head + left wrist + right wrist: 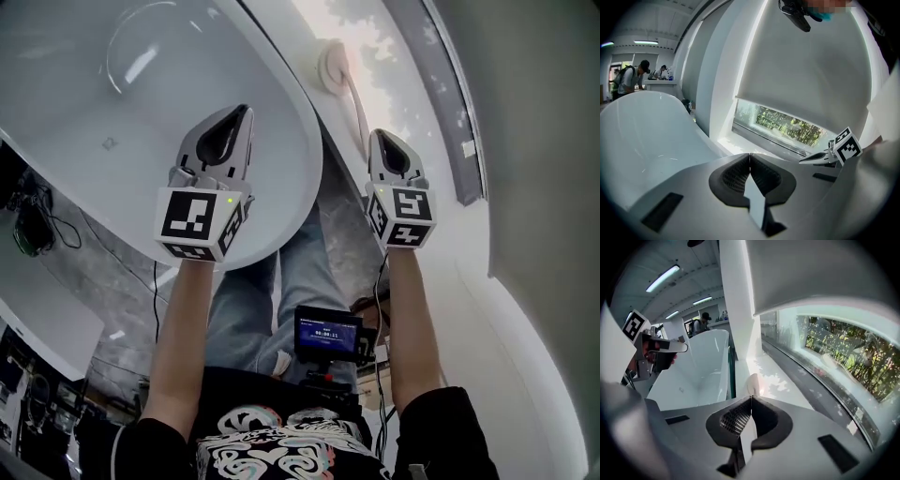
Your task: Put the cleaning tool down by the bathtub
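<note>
The cleaning tool (335, 67), a pale round head on a long handle, lies on the white sill between the bathtub (141, 94) and the window. In the right gripper view its head (752, 383) shows just beyond the jaws. My left gripper (246, 112) hangs over the tub's rounded end, jaws shut with nothing between them (749, 155). My right gripper (381, 137) hovers over the sill beside the tool's handle, jaws shut and empty (751, 397), apart from the tool. Each gripper shows in the other's view: the right (820, 158), the left (670, 347).
A long window (843, 352) with a lowered blind (806, 70) runs along the sill (783, 380). A narrow dark gap (732, 376) separates tub and sill. The person's legs (281, 291) and a chest-mounted screen (328, 333) are below. Cables (28, 225) lie at left. People (633, 77) stand far off.
</note>
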The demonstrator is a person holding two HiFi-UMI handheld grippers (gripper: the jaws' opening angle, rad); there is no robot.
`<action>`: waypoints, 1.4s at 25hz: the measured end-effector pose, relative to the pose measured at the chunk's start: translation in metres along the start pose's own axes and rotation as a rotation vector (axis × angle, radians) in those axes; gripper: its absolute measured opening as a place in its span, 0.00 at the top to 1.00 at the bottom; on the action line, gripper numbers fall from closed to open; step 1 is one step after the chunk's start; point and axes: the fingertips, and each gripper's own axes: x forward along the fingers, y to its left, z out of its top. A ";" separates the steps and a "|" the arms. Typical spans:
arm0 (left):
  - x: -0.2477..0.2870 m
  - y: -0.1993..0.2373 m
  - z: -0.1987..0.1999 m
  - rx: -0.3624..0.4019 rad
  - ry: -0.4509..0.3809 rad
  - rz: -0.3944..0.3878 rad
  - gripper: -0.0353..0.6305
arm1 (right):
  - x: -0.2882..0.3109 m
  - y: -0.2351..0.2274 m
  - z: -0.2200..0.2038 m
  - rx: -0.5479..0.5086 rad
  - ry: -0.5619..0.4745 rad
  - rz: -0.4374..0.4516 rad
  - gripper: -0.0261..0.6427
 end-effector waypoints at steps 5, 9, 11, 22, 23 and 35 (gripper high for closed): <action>-0.023 -0.001 0.032 0.029 -0.022 -0.005 0.92 | -0.034 0.008 0.031 0.003 -0.038 -0.023 0.92; -0.041 -0.004 0.051 0.045 -0.043 0.002 0.92 | -0.061 0.013 0.043 0.012 -0.061 -0.036 0.92; -0.051 -0.006 0.060 0.054 -0.054 0.005 0.92 | -0.077 0.014 0.050 0.017 -0.077 -0.048 0.92; -0.130 -0.012 0.126 0.073 -0.110 0.001 0.92 | -0.181 0.045 0.110 0.043 -0.164 -0.117 0.92; -0.136 -0.014 0.132 0.079 -0.121 0.001 0.92 | -0.189 0.047 0.115 0.042 -0.180 -0.120 0.92; -0.227 -0.057 0.185 0.154 -0.245 -0.022 0.92 | -0.297 0.082 0.164 0.013 -0.369 -0.143 0.92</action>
